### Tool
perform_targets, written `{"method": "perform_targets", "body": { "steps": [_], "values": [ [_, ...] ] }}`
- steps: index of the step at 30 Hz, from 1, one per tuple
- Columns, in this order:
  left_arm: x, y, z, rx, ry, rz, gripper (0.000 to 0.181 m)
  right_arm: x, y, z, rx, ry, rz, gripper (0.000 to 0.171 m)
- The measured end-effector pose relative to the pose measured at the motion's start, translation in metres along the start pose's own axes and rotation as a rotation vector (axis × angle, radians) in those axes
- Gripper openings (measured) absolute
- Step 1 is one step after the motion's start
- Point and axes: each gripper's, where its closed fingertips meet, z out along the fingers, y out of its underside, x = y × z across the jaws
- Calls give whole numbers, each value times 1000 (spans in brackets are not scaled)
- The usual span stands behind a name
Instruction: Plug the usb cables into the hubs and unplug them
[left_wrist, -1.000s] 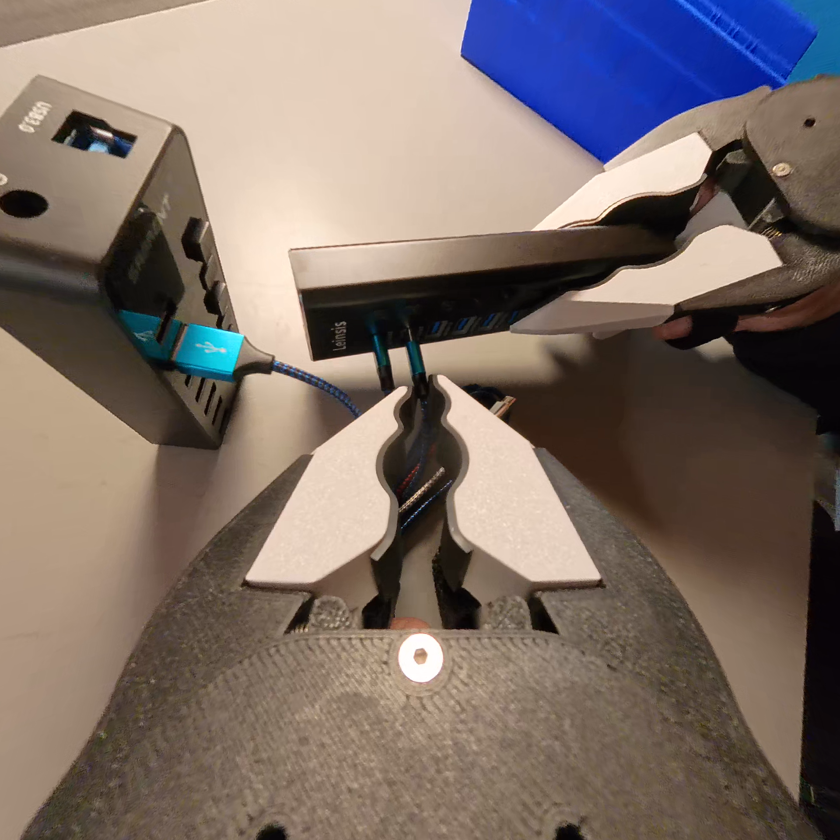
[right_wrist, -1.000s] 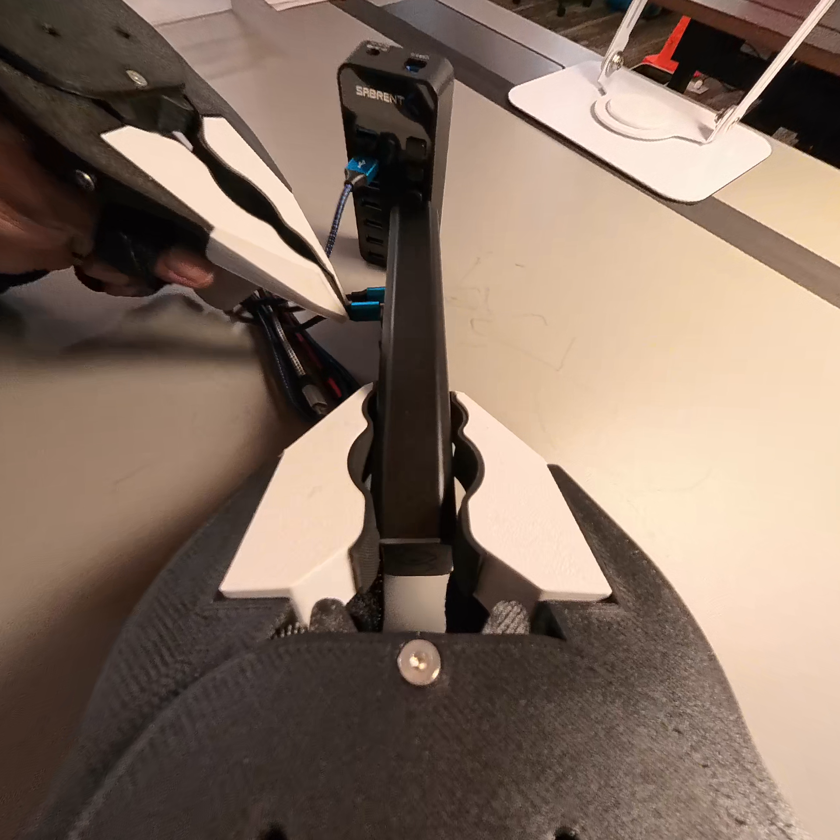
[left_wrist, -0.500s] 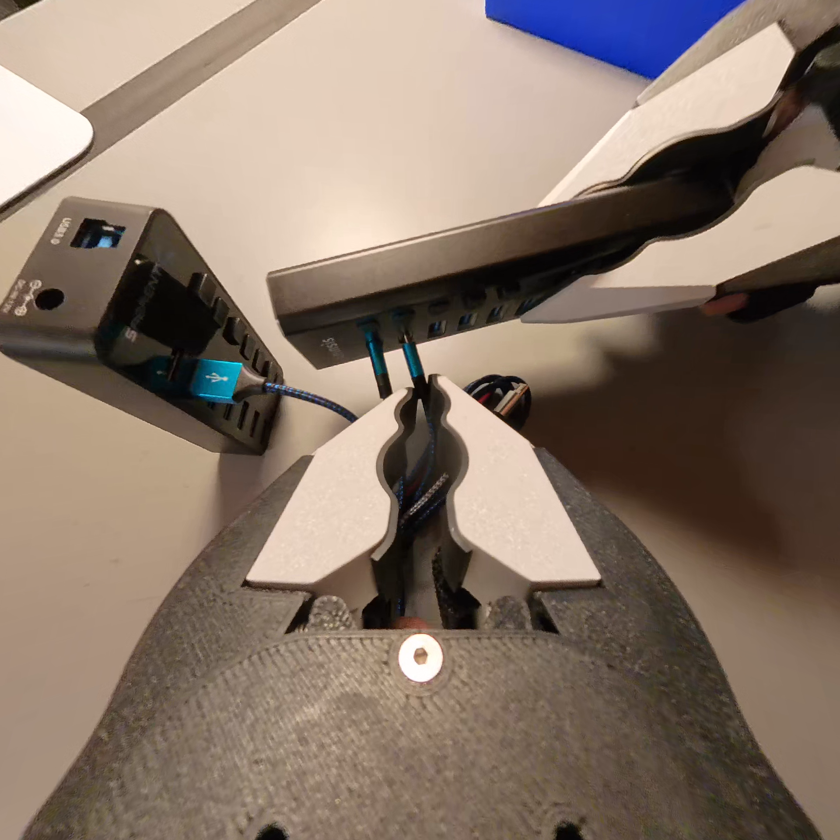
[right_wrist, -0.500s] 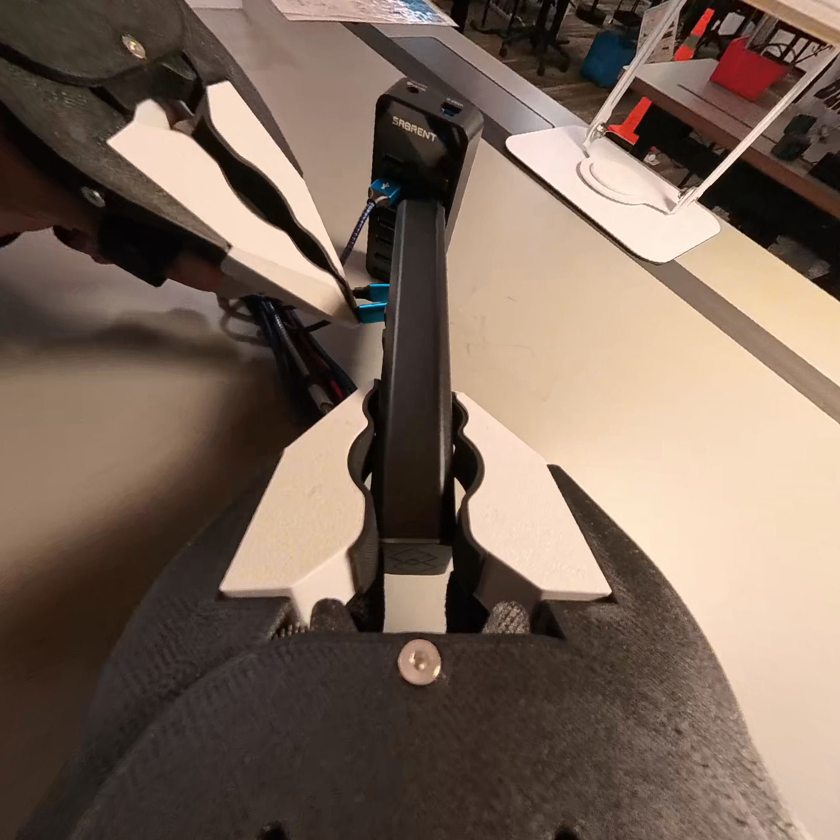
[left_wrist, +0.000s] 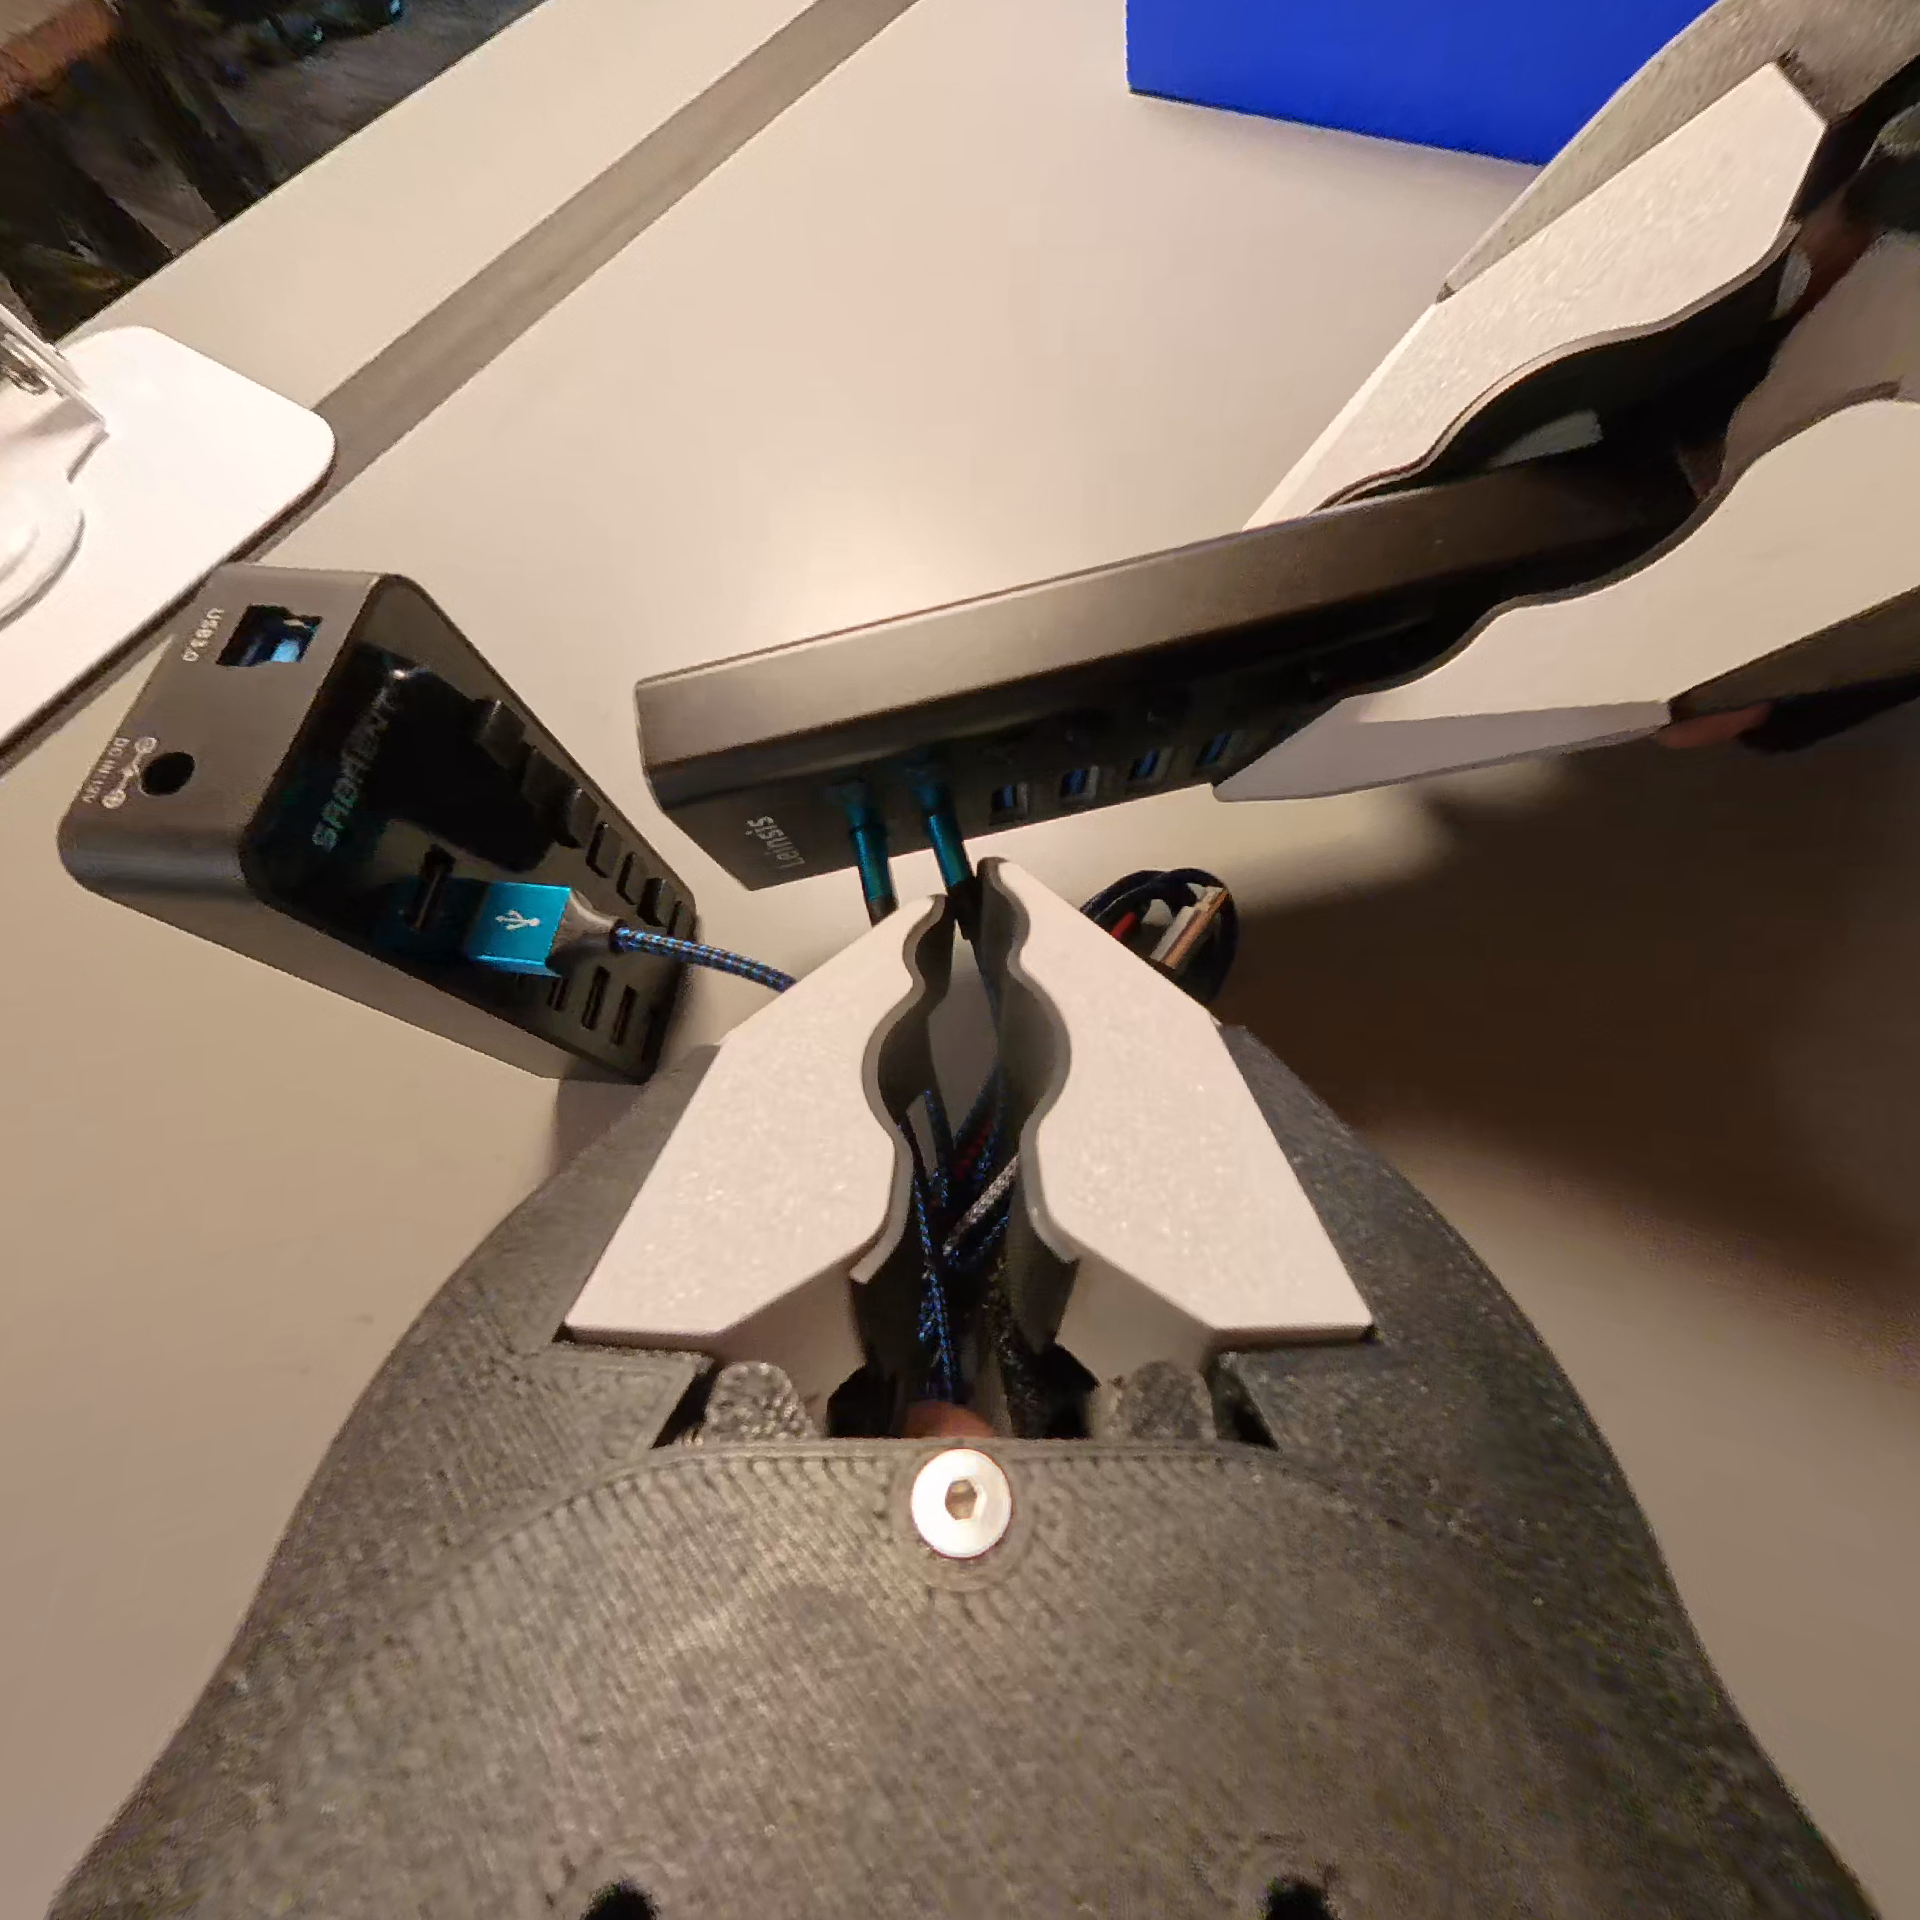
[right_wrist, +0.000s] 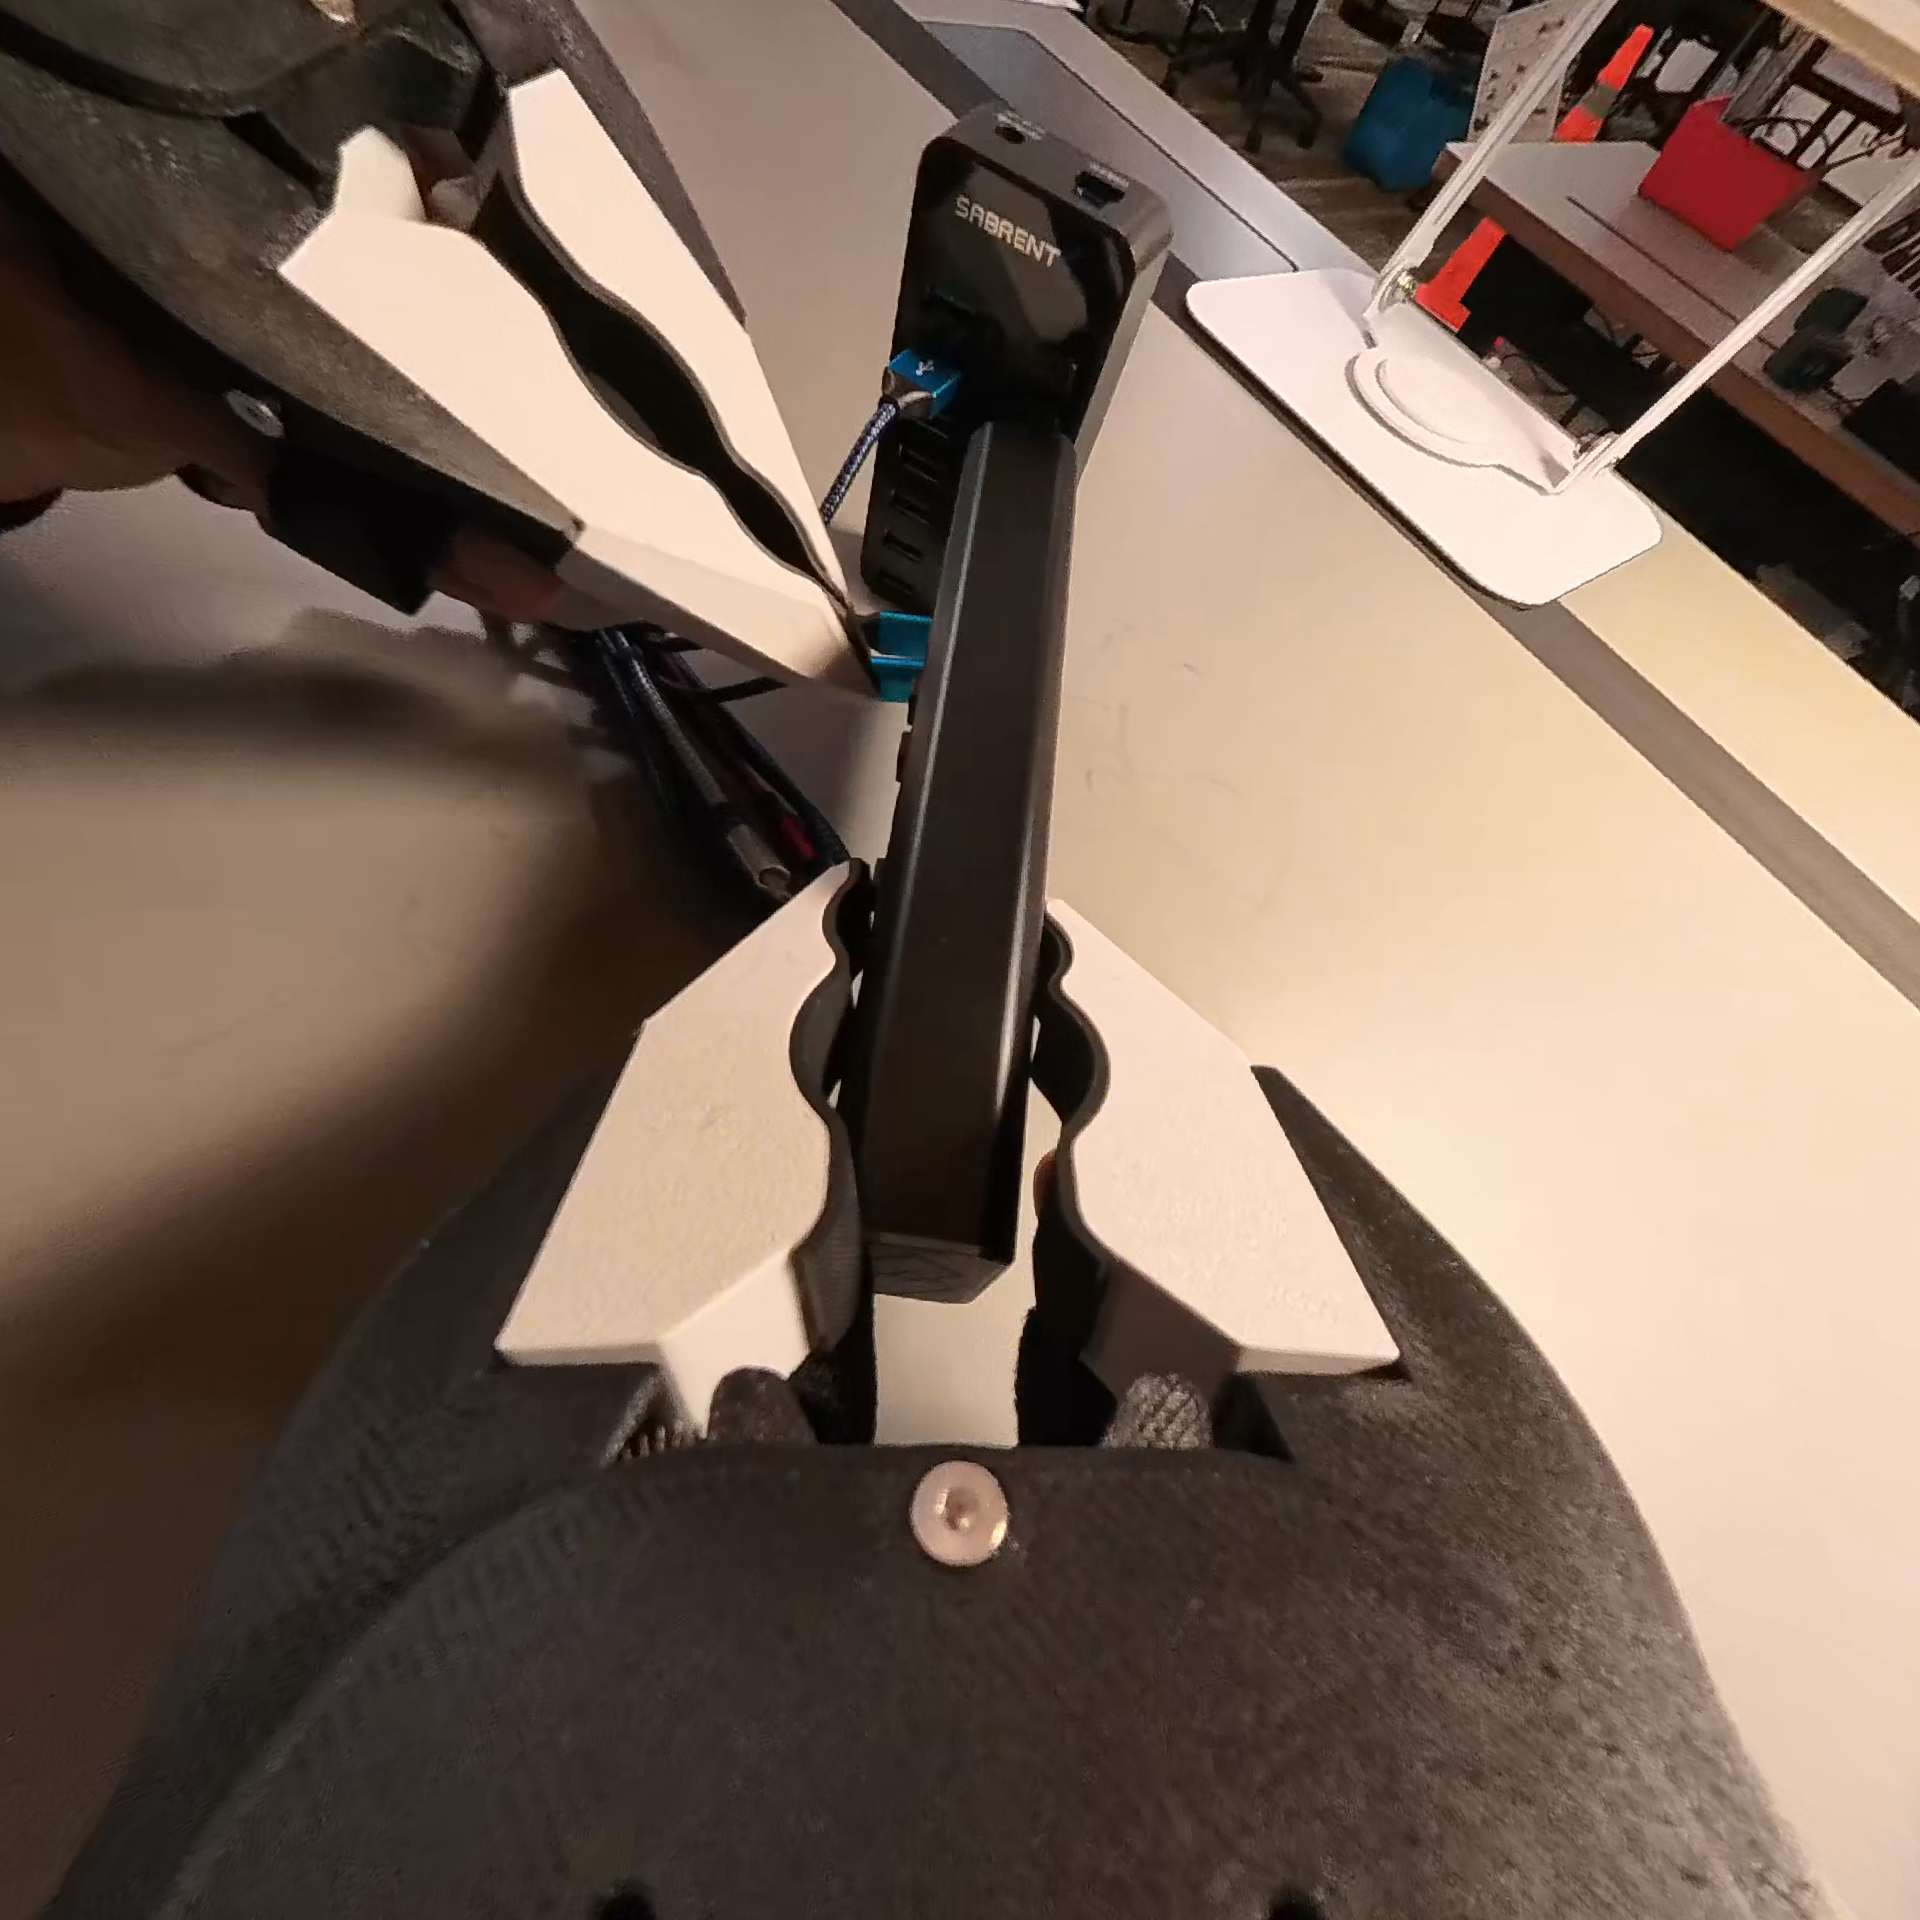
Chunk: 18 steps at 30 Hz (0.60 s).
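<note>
My right gripper (right_wrist: 951, 914) is shut on the end of a slim black hub (right_wrist: 977, 675) and holds it off the table; it also shows in the left wrist view (left_wrist: 1257, 665). Two blue USB plugs (left_wrist: 904, 831) sit in the hub's (left_wrist: 935, 665) first ports. My left gripper (left_wrist: 961, 894) is shut on the braided cable (left_wrist: 987, 1039) just behind the second plug, and its tip (right_wrist: 850, 644) meets the plugs (right_wrist: 899, 649). A black box hub (left_wrist: 343, 831) lies on the table with one blue plug (left_wrist: 514, 925) in it.
A bundle of loose braided cables (right_wrist: 717, 790) lies on the table under the slim hub. A white stand base (right_wrist: 1434, 457) with a clear frame sits beyond the box hub (right_wrist: 1023, 291). A blue box (left_wrist: 1403, 73) stands at the back. One gripper's finger ends stand about 5 cm off the other's.
Both grippers have risen and drawn back from the box hub, carrying the slim hub higher and more tilted. Both plugs are still in it, and my left gripper still grips the cable.
</note>
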Motion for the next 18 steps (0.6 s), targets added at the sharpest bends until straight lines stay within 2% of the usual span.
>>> {"method": "perform_targets", "body": {
  "steps": [8,13,18],
  "values": [
    [-3,3,0,-16,-19,14,9,5,-5,2,18,46,22,26],
    [-9,-8,-8,27,-85,59,22,14,-5,0,33,80,61,25],
    [-3,-12,-11,67,-6,10,23,18,-6,-1,55,83,67,25]
  ]
}}
